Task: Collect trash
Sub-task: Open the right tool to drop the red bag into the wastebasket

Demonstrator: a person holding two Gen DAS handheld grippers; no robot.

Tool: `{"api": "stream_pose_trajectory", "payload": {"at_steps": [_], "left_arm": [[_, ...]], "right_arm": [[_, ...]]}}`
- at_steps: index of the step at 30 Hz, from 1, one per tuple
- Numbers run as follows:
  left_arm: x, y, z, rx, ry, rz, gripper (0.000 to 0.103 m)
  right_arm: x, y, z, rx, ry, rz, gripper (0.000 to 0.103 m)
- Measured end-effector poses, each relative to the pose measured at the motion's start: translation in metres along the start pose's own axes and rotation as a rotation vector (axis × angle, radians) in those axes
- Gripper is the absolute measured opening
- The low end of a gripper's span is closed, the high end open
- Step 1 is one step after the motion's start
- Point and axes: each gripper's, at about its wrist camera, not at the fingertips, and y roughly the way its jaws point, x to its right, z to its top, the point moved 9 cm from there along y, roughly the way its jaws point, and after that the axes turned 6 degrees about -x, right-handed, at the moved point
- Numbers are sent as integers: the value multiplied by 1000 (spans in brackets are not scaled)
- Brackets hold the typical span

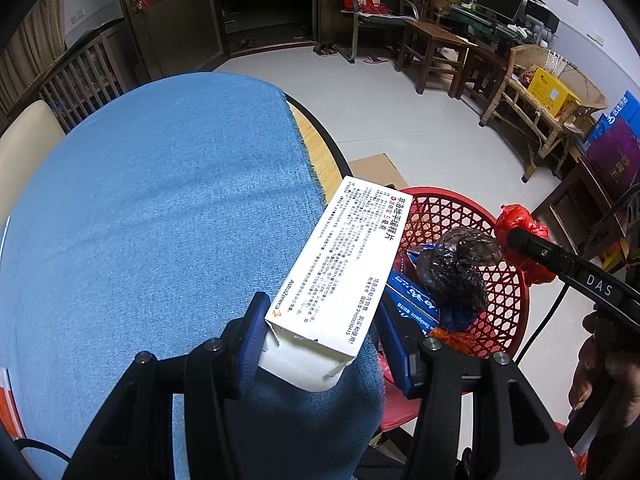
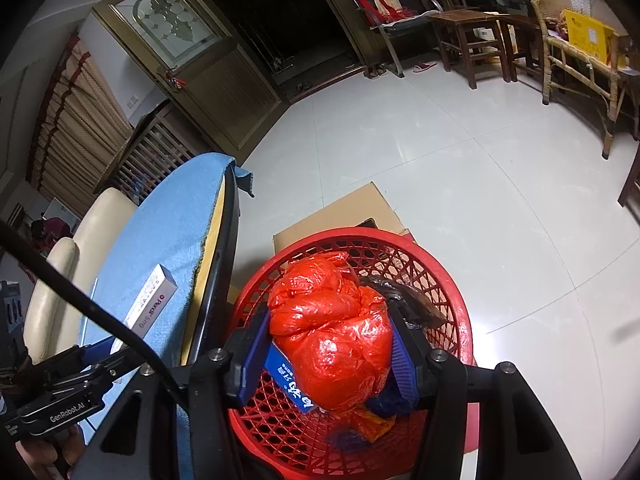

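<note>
My left gripper (image 1: pixel 320 340) is shut on a white medicine box (image 1: pixel 340 264), held above the right edge of the blue-clothed table (image 1: pixel 160 200); the box (image 2: pixel 154 300) also shows in the right wrist view. My right gripper (image 2: pixel 324 356) is shut on a crumpled red plastic bag (image 2: pixel 336 336), held over the red mesh basket (image 2: pixel 452 296). In the left wrist view the red bag (image 1: pixel 520 224) hangs over the basket (image 1: pixel 508 280). The basket holds a dark crumpled bag (image 1: pixel 456 268), a blue toothpaste box (image 1: pixel 412 300) and orange wrappers (image 2: pixel 372 424).
A cardboard box (image 2: pixel 340 216) lies on the floor behind the basket. A cream chair (image 2: pixel 80 256) stands at the table's far side. Wooden stools (image 1: pixel 436 52) and a wicker bench (image 1: pixel 540 112) line the far wall across the tiled floor.
</note>
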Motion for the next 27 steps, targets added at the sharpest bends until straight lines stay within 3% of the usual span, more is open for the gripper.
{"api": "stream_pose_trajectory", "payload": {"at_steps": [7, 12, 27], "left_arm": [[6, 1, 1, 0, 12, -8, 55], [15, 2, 3, -1, 27, -15, 55], [61, 16, 9, -30, 102, -48, 55]], "right_arm": [[0, 3, -2, -7, 0, -1, 58], [13, 10, -7, -40, 53, -16, 75], [48, -10, -3, 14, 155, -21, 75]]}}
